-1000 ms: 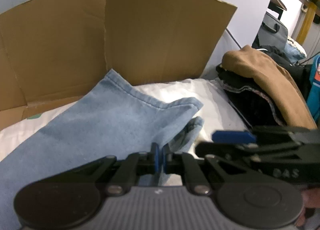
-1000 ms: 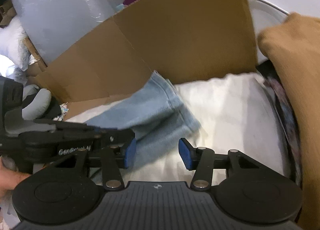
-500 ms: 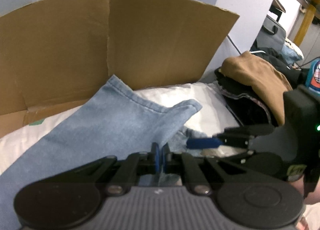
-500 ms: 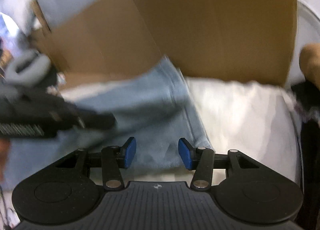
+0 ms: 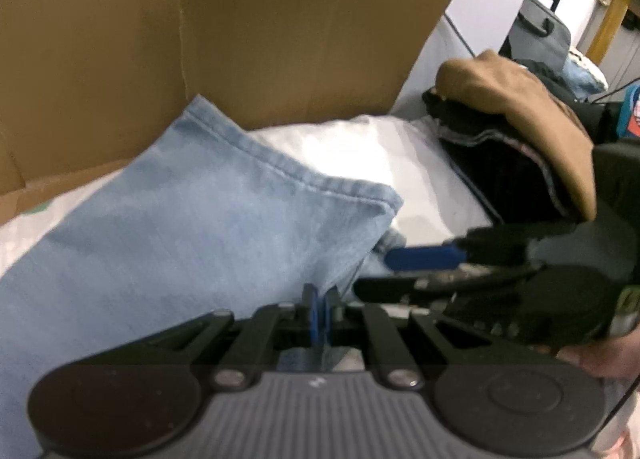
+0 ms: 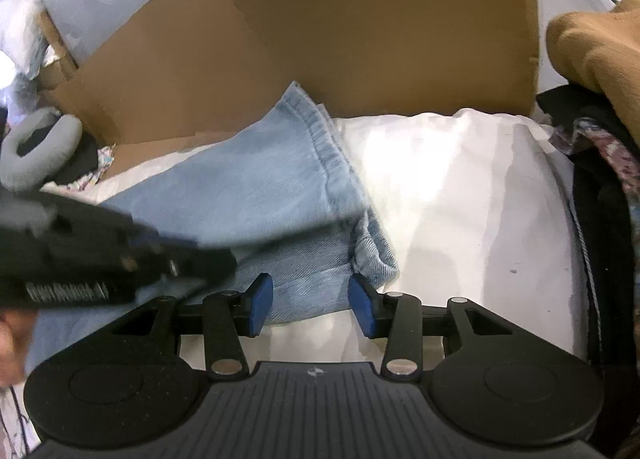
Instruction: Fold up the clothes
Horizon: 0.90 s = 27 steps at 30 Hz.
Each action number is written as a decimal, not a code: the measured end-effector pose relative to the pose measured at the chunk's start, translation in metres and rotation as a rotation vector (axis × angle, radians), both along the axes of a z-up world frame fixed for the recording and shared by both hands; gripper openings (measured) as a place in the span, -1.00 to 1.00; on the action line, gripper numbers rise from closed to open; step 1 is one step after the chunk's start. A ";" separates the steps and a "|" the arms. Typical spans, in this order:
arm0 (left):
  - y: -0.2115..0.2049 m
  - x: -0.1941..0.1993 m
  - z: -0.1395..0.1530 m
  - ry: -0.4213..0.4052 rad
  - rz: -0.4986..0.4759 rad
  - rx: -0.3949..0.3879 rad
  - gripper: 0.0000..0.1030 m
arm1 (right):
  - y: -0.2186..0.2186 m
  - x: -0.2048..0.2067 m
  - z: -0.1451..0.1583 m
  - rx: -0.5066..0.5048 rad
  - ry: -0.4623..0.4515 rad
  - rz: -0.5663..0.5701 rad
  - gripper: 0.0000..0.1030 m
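A: From the left wrist we are seeing the left gripper point(image 5: 319, 313) with its blue pads pressed together, and light-blue denim showing just behind and below them; we are reading that as a pinch on the jeans point(image 5: 192, 227), though the cloth between the pads is barely visible.

B: From the right wrist we are seeing what that view is missing: the right gripper point(image 6: 311, 305) is standing about half open and has just been closing a little. The folded hem corner of the jeans point(image 6: 280, 195) is lying between its pads, but the pads are not pressing on it.

A: In our view the right gripper point(image 5: 424, 257) is coming in from 3 o'clock, one blue pad beside the denim corner. In yours the left gripper point(image 6: 120, 259) is blurring in from 9 o'clock.

B: As for containers, the opened cardboard box point(image 6: 340, 31) is standing at 12 o'clock behind the jeans; we cannot tell what is in it.

A: The jeans are lying on a white padded surface point(image 5: 360, 155), hem toward the cardboard. At 2 o'clock a tan garment point(image 5: 532, 107) is sitting on dark clothes point(image 5: 504, 179).

B: We are also seeing a grey rolled item point(image 6: 36, 155) at 9 o'clock.
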<state>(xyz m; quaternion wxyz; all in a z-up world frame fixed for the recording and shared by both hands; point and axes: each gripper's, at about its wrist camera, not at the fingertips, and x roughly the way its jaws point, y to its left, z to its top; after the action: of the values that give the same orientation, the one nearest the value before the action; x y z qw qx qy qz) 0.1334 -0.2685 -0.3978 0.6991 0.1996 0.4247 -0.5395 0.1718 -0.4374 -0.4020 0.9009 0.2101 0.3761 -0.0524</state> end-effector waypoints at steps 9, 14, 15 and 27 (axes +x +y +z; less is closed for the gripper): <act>-0.001 -0.004 -0.009 0.028 -0.021 -0.007 -0.55 | -0.008 -0.017 0.010 -0.019 -0.038 -0.106 -0.18; 0.006 -0.010 0.005 0.069 -0.029 -0.005 -0.08 | -0.005 -0.030 0.018 0.016 -0.075 -0.133 -0.18; 0.009 -0.012 0.010 0.062 -0.037 0.002 -0.01 | -0.004 -0.033 0.019 0.025 -0.081 -0.143 -0.18; 0.081 0.004 0.087 -0.041 0.148 0.105 0.29 | -0.018 -0.026 0.006 0.251 -0.139 -0.260 -0.18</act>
<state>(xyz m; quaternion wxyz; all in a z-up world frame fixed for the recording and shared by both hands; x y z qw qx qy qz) 0.1373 -0.1875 -0.3106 0.7342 0.2150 0.4513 -0.4594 0.1460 -0.4550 -0.3962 0.8772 0.3707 0.2862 -0.1062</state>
